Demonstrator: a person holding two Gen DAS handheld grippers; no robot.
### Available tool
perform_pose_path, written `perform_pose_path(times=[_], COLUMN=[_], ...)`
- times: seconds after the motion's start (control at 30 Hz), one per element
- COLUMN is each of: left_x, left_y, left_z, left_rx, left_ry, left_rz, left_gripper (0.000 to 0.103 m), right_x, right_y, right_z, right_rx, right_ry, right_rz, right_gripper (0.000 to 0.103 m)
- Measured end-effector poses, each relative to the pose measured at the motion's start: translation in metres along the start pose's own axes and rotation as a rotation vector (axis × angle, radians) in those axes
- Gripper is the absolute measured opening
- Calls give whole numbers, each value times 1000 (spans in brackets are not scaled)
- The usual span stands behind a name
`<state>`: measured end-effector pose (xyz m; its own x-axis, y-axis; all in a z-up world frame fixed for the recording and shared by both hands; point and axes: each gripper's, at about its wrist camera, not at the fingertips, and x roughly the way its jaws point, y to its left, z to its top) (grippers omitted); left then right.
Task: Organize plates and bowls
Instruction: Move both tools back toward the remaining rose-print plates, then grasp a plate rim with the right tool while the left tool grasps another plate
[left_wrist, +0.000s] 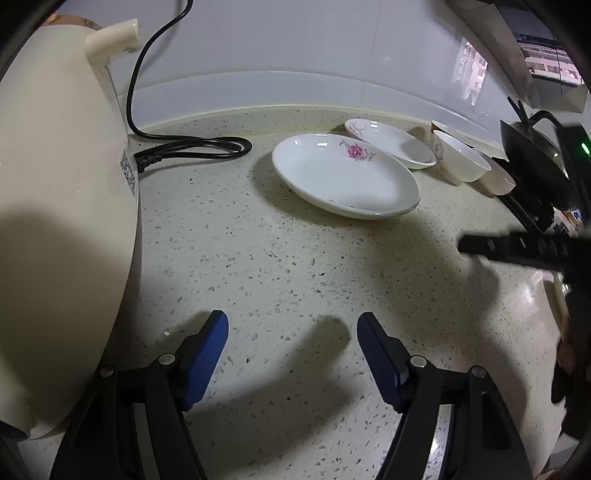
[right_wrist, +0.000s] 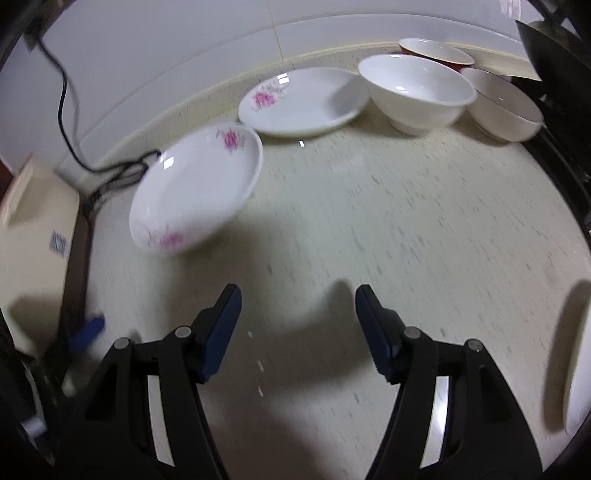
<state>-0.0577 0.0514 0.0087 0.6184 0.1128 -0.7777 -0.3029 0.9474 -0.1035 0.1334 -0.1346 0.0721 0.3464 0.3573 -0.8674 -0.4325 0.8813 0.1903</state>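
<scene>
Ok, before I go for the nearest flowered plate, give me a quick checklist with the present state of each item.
1. Left gripper open and holding nothing: ok.
2. Right gripper open and holding nothing: ok.
3. Near plate lies apart from the far plate: ok in the left view, close at the rims in the right.
4. Counter between left gripper and near plate free of things: ok.
5. Power cord lies left of the near plate, not touching it: ok.
6. Bowls upright by the wall: ok; whether any are nested: cannot tell.
</scene>
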Motion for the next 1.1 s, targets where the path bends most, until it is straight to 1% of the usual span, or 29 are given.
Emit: perform_pose_path(times=[0.2,0.33,0.47,0.6,0.67,0.8,0.83,0.9,0.93,1.0,1.07,1.1], left_x=[6,17,30,39,48,65,69,74,77,80,80,81], left_y=[0,1,3,8,11,18,21,24,27,32,33,33], left_z=[9,28,54,77,88,103,107,111,113,115,116,116], left_rx=[-18,-57,-107,-159,-190,-221,-235,-255,-272,-292,-296,-294], left_ry=[15,28,12,-6,-1,6,7,6,5,1,-10,-13], left_rz=[-23,-42,-56,-52,-46,-29,-25,-21,-20,-18,-19,-20], left_gripper=[74,74,74,74,74,74,74,74,74,74,74,74], right_x=[24,34,41,44,50,56,57,61,63,66,69,69], right_y=[4,2,2,-1,3,13,14,22,24,28,29,28], right_z=[33,50,58,63,65,72,72,76,77,79,79,79], right_rx=[40,69,79,110,93,67,59,19,4,-17,-15,-15], right_ry=[7,2,4,3,16,-3,-3,-9,-12,-23,-30,-33], right_rz=[39,69,89,142,144,160,165,162,157,157,167,170], right_gripper=[67,67,67,67,67,66,65,57,51,44,41,41])
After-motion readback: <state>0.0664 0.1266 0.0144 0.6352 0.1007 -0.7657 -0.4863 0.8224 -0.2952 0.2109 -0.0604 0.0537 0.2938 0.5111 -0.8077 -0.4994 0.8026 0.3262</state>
